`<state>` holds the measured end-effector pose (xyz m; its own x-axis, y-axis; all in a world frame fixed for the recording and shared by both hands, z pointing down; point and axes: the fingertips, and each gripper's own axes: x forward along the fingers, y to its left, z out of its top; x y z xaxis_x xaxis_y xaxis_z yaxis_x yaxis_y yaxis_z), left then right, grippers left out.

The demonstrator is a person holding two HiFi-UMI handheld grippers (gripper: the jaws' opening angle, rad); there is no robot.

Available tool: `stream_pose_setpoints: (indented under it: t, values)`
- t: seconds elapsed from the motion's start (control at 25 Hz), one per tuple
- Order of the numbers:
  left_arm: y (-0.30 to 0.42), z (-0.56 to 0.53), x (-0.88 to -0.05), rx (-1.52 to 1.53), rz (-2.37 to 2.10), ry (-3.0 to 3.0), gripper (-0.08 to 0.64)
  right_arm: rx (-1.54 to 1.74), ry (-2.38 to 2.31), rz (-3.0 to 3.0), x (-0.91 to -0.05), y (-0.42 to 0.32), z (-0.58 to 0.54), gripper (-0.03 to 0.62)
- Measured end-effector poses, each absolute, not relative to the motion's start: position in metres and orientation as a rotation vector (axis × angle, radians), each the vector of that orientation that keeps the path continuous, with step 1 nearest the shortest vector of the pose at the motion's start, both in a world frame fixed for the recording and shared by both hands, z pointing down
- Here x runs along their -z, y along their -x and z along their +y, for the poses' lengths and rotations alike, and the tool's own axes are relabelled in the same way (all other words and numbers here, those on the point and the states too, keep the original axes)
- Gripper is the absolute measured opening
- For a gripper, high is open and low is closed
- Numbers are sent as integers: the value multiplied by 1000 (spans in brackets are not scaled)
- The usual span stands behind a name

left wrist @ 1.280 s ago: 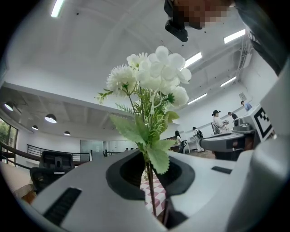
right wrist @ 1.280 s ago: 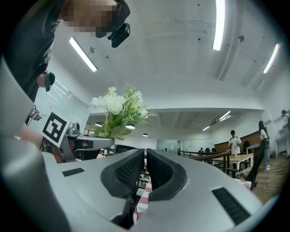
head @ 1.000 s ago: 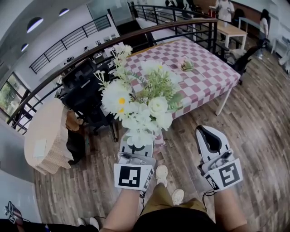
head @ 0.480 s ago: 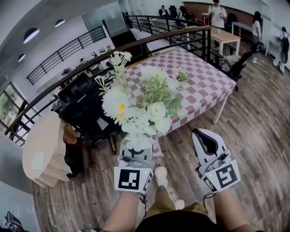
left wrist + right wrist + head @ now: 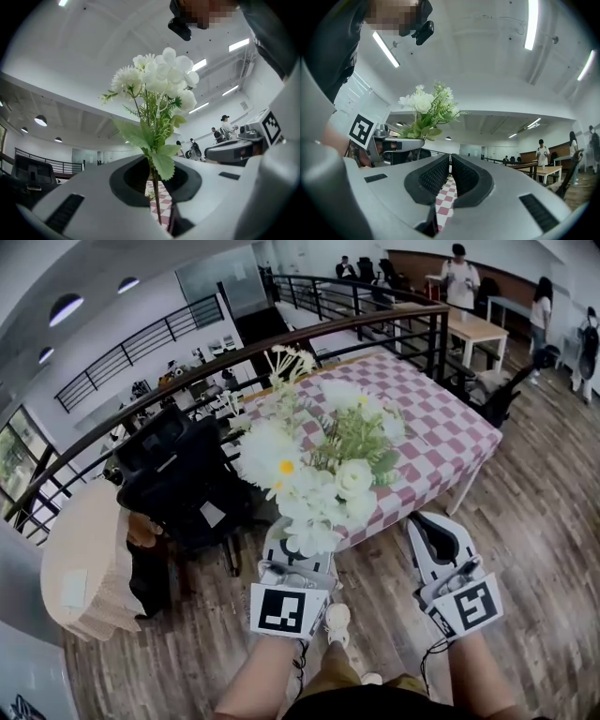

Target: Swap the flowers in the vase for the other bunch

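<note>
White flower bunch between jaws

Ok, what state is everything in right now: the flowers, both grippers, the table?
left gripper: fingers shut on the stems of the white flowers.
white flowers: upright, held off the floor, not on the table.
right gripper: fingers together, nothing between them.
table: covered with a red and white checked cloth, ahead of both grippers.

Wood floor, checked table, black railing, office chair.
</note>
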<state>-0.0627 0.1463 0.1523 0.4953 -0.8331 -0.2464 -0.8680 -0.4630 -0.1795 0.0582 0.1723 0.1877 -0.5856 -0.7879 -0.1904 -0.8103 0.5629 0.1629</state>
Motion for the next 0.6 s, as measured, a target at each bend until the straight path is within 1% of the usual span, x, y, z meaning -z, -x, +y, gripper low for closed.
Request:
stream_pose_setpoints:
  t: [0.4, 0.6]
  values:
    - [73, 31, -179, -132, 1419, 2546, 49, -275, 1451, 2711, -211, -52, 65, 41]
    - [84, -19, -186, -160, 1389, 2578, 49, -251, 1461, 2728, -218, -39, 15, 41]
